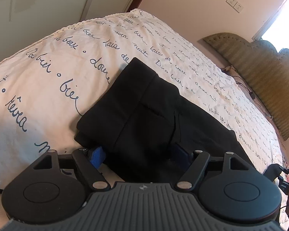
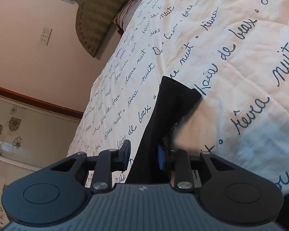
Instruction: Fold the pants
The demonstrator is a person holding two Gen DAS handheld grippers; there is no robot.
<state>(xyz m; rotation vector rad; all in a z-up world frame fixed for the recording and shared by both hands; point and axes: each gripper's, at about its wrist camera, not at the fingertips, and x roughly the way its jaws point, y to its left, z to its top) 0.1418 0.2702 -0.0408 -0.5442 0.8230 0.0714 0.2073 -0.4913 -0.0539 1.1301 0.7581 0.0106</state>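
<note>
Only leftward: folded pants (image 1: 144, 111)

Both wrist cameras sit low and close over the bedspread (image 1: 48, 73), looking along their fingers. The left view faces the headboard (image 1: 260, 73) obliquely, the right too; both share the black pants (image 1: 144, 115).
</note>
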